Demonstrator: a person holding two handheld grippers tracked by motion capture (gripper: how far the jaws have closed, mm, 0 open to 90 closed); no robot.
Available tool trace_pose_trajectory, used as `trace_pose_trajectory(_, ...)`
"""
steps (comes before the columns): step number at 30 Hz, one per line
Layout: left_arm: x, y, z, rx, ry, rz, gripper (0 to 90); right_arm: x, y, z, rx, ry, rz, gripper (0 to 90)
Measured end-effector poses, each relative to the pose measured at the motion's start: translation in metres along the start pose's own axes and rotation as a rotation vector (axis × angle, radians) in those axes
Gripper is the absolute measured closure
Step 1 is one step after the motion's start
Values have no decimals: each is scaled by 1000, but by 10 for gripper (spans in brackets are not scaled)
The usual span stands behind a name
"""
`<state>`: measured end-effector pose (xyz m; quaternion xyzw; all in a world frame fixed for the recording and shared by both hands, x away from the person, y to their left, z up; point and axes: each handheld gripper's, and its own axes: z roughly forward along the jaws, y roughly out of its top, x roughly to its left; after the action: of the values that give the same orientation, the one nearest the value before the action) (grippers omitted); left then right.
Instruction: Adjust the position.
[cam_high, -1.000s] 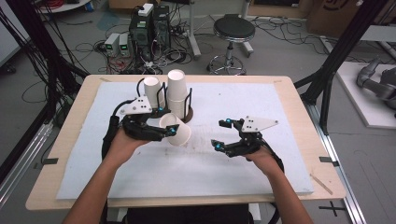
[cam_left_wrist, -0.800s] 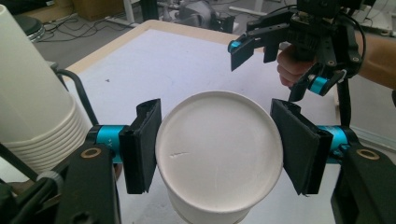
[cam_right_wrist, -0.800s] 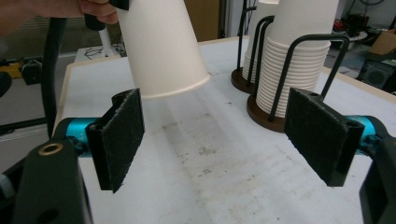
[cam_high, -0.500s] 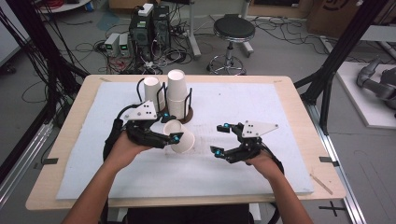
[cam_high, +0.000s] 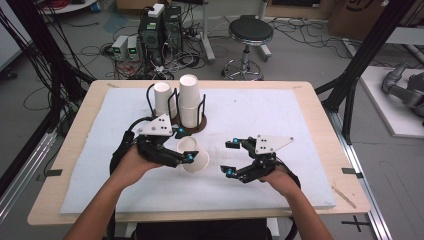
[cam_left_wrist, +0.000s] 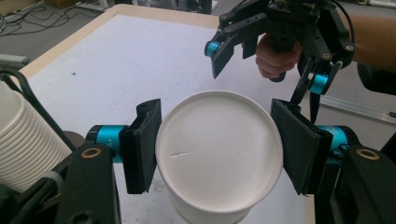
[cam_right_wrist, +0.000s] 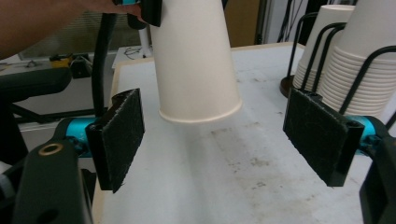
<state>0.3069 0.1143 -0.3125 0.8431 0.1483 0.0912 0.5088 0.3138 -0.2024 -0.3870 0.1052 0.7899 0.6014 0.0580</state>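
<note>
From high up, the left gripper (cam_high: 186, 146) holds a white paper cup (cam_high: 192, 156) above the white mat (cam_high: 280, 115), near two cup stacks (cam_high: 186, 102). The right gripper (cam_high: 229, 157) waits close by, wide open with nothing in it.

The left gripper view shows the cup's round bottom squeezed between both pads.

The right gripper view shows the cup's open mouth facing down, in front of its open jaws.

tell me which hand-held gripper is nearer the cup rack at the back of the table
Left. The left hand-held gripper sits just in front of the cup rack, its pads clamped on a single paper cup. The right hand-held gripper hangs open farther off, over the mat to the rack's right.
</note>
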Motion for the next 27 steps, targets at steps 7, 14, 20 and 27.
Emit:
trace_pose_trajectory(7, -4, -1, 1, -9, -33, 13, 364, 5, 0, 6, 3, 34, -8, 207)
trace_pose_trajectory(14, -9, -3, 2, -25, -67, 32, 363, 9, 1, 11, 5, 60, -11, 207)
trace_pose_trajectory(20, -14, -2, 4, -28, -91, 50, 363, 13, 1, 14, 0, 74, -15, 196)
trace_pose_trajectory(27, -16, -3, 8, -31, -113, 60, 364, 16, 1, 18, 2, 98, -26, 196)
